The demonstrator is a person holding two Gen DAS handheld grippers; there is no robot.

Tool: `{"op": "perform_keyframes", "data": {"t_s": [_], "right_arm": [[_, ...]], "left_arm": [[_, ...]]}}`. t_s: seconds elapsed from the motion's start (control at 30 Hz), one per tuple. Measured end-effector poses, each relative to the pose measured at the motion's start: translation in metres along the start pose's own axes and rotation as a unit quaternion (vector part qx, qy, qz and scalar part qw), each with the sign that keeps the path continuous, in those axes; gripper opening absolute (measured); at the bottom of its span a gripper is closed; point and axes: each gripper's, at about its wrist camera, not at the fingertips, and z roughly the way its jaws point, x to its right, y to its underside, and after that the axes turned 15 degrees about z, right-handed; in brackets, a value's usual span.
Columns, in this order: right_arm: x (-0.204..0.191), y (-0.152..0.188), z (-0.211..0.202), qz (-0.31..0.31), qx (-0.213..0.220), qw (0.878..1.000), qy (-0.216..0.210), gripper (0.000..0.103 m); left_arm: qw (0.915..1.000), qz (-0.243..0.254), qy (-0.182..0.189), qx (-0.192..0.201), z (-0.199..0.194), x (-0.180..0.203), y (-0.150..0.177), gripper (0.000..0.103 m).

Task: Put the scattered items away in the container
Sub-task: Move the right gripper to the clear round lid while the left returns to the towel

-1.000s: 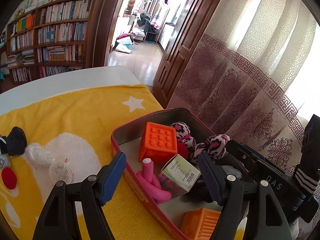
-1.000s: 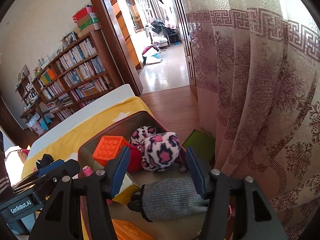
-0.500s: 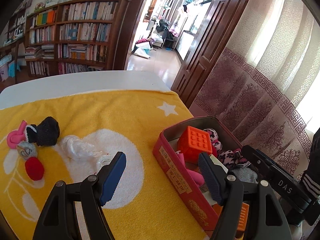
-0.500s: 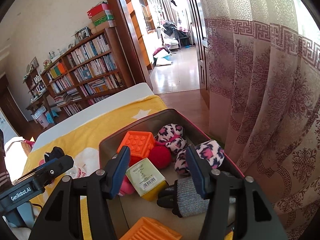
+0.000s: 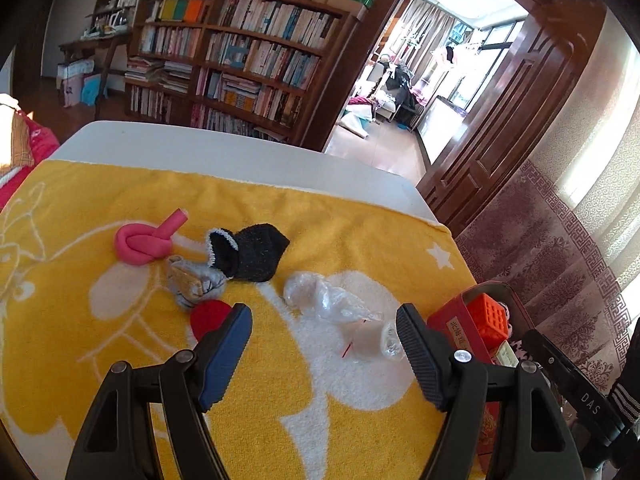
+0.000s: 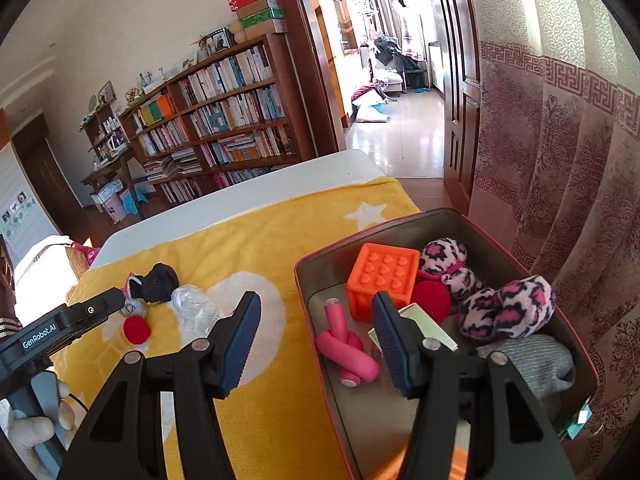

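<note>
On the yellow towel (image 5: 120, 360) lie a knotted pink tube (image 5: 146, 238), a black sock (image 5: 248, 254), a grey crumpled piece (image 5: 192, 282), a red ball (image 5: 210, 316) and clear crumpled plastic (image 5: 332, 300). My left gripper (image 5: 324, 352) is open and empty, just short of the plastic and the ball. The red tin (image 6: 552, 280) at the right holds an orange block (image 6: 380, 280), a pink tube (image 6: 346, 352), a red ball (image 6: 432, 296), leopard plush pieces (image 6: 508, 308), a small carton (image 6: 424, 324) and a grey sock (image 6: 532, 360). My right gripper (image 6: 316, 340) is open and empty over the tin's left wall.
The towel covers a white table (image 5: 224, 152) whose far edge faces a bookshelf (image 5: 240, 60). A patterned curtain (image 6: 560, 140) hangs close behind the tin on the right. A wooden door (image 5: 500, 120) and a doorway lie beyond. The left gripper's body (image 6: 60, 324) shows in the right wrist view.
My left gripper has swung left from over the tin to the scattered items on the towel. My right gripper has drawn back and left from inside the tin to its left wall.
</note>
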Motion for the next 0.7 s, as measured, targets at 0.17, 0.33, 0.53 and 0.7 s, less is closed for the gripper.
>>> {"op": "perform_keyframes", "data": {"t_s": [0.17,0.33,0.53,0.7], "right_arm": [[-0.030,0.013,0.012,-0.025,-0.023,0.999,-0.028,0.062],[-0.058,0.031,0.034,-0.055,-0.051,0.996,-0.043,0.062],[-0.079,0.048,0.060,-0.082,-0.075,0.993,-0.033,0.062],[-0.084,0.055,0.077,-0.095,-0.085,0.992,-0.019,0.062]], "left_arm": [[0.9992,-0.036,-0.016,0.004,-0.010,-0.038,0.006,0.076],[0.9982,-0.056,-0.021,0.001,-0.013,-0.061,0.012,0.076],[0.9974,-0.068,-0.021,-0.007,-0.010,-0.079,0.021,0.076],[0.9960,-0.085,-0.026,-0.010,-0.009,-0.093,0.026,0.076]]}}
